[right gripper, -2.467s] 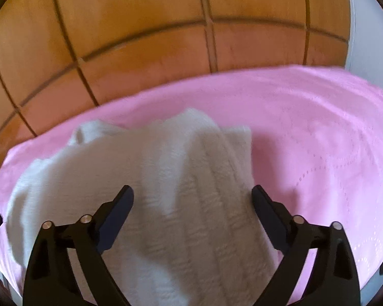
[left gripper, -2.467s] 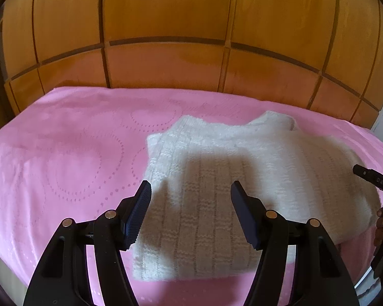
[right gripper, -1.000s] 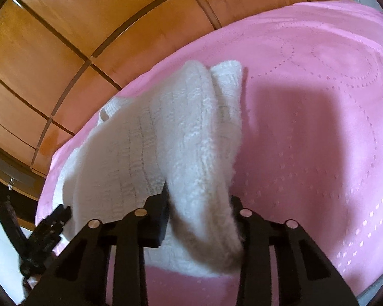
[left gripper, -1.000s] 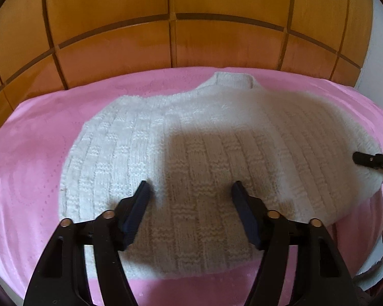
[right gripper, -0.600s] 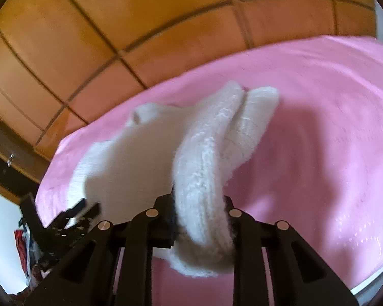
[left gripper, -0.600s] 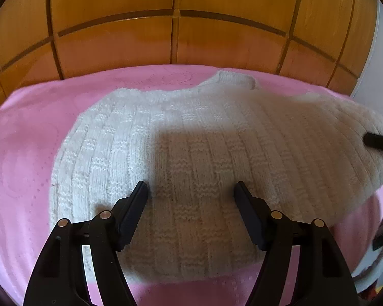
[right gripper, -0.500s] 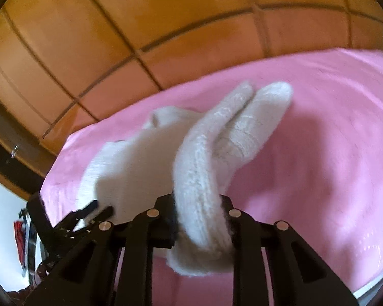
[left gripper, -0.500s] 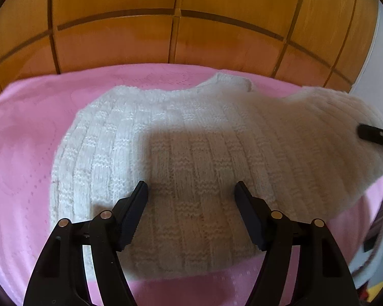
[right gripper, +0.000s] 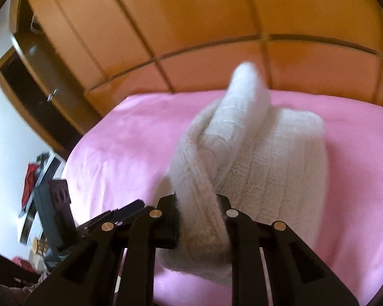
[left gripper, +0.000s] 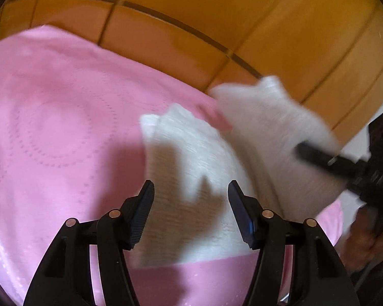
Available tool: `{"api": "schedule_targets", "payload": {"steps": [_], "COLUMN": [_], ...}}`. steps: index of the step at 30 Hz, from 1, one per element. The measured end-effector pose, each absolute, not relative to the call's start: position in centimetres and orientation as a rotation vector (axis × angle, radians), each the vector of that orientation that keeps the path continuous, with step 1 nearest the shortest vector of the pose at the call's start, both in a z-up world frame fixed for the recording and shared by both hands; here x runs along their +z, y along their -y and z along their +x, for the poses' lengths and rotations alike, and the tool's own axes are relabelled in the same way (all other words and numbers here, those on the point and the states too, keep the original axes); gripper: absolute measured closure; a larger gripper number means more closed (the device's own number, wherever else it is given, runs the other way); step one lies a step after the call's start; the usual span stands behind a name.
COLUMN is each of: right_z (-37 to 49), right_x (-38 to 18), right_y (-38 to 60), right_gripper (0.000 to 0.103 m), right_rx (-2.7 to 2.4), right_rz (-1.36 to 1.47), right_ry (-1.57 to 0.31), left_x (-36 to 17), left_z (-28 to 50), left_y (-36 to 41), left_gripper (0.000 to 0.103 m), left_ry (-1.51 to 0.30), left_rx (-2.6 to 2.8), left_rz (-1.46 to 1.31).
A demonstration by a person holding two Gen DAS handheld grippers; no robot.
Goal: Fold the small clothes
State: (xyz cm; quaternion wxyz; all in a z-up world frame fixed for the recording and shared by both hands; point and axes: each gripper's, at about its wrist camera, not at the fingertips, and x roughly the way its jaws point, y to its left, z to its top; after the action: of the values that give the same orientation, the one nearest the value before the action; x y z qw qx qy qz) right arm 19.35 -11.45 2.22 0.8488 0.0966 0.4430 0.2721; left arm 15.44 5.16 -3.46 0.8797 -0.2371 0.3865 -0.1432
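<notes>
A white knitted sweater [left gripper: 191, 168] lies on the pink bed cover [left gripper: 58, 132]. My right gripper [right gripper: 199, 216] is shut on a bunched edge of the sweater [right gripper: 242, 132] and holds it lifted, folded over the rest. The same gripper shows in the left wrist view [left gripper: 319, 155] at the right, pressed into the raised fabric. My left gripper [left gripper: 191, 214] is open and empty, hovering over the sweater's near left part, which lies flat.
An orange wooden panelled headboard [left gripper: 217, 15] stands behind the bed. In the right wrist view a wooden cabinet [right gripper: 38, 81] stands at the left, with clutter [right gripper: 38, 191] on the floor beside the bed edge.
My right gripper has carried the held sweater edge up and over toward the left, folding the sweater. My left gripper has swung its view left; it stays open.
</notes>
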Motion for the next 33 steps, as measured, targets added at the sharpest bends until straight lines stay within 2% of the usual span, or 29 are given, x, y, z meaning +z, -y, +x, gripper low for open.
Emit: {"api": "schedule_targets", "payload": {"steps": [5, 6, 7, 8, 9, 10, 11, 18, 23, 27, 28, 29, 31, 33], "right_z": [19.3, 19.1, 18.9, 18.6, 18.3, 17.9, 17.2, 14.2, 13.9, 14.2, 14.2, 14.2, 14.4, 14.5], "right_x": [-1.1, -1.5, -1.7, -1.7, -1.6, -1.2, -0.7, 0.2, -2.8, -3.8, -3.8, -3.8, -3.8, -4.1], "right_y": [7.4, 7.3, 6.9, 7.0, 7.7, 8.0, 8.7, 18.0, 22.8, 22.1, 21.7, 21.1, 19.7, 17.3], "right_gripper": [0.088, 0.085, 0.08, 0.065, 0.057, 0.053, 0.053, 0.042, 0.042, 0.042, 0.041, 0.041, 0.04, 0.039], "right_rx": [0.616, 0.621, 0.634, 0.659, 0.698, 0.711, 0.722, 0.56, 0.377, 0.381, 0.387, 0.404, 0.432, 0.443], "right_rz": [0.161, 0.147, 0.139, 0.15, 0.187, 0.207, 0.217, 0.284, 0.309, 0.276, 0.263, 0.251, 0.225, 0.174], "right_ry": [-0.996, -0.996, -0.985, -0.979, -0.975, -0.962, -0.938, -0.854, -0.885, -0.893, -0.891, -0.889, -0.89, -0.897], "left_x": [-2.6, -2.3, -2.1, -1.9, -1.8, -1.7, -1.7, -3.1, -4.2, -3.8, -3.6, -3.3, -2.7, -1.3], "left_z": [14.6, 14.5, 14.6, 14.8, 14.9, 14.9, 15.1, 17.9, 20.7, 22.6, 22.8, 23.1, 23.0, 22.0], "left_y": [-7.6, -7.7, -7.7, -7.5, -7.4, -7.4, -7.4, -6.6, -4.1, -2.3, -1.9, -1.4, -0.9, -1.3], "left_gripper": [0.044, 0.044, 0.044, 0.043, 0.043, 0.039, 0.034, 0.032, 0.032, 0.032, 0.044, 0.07, 0.084, 0.087], "left_ry": [-0.767, -0.765, -0.763, -0.764, -0.766, -0.772, -0.775, -0.868, -0.97, -1.005, -1.002, -1.005, -0.995, -0.923], "left_rx": [-0.321, -0.333, -0.346, -0.361, -0.376, -0.392, -0.406, -0.501, -0.526, -0.517, -0.49, -0.461, -0.435, -0.4], "left_rz": [-0.582, -0.596, -0.606, -0.613, -0.625, -0.649, -0.675, -0.833, -0.831, -0.786, -0.751, -0.696, -0.621, -0.566]}}
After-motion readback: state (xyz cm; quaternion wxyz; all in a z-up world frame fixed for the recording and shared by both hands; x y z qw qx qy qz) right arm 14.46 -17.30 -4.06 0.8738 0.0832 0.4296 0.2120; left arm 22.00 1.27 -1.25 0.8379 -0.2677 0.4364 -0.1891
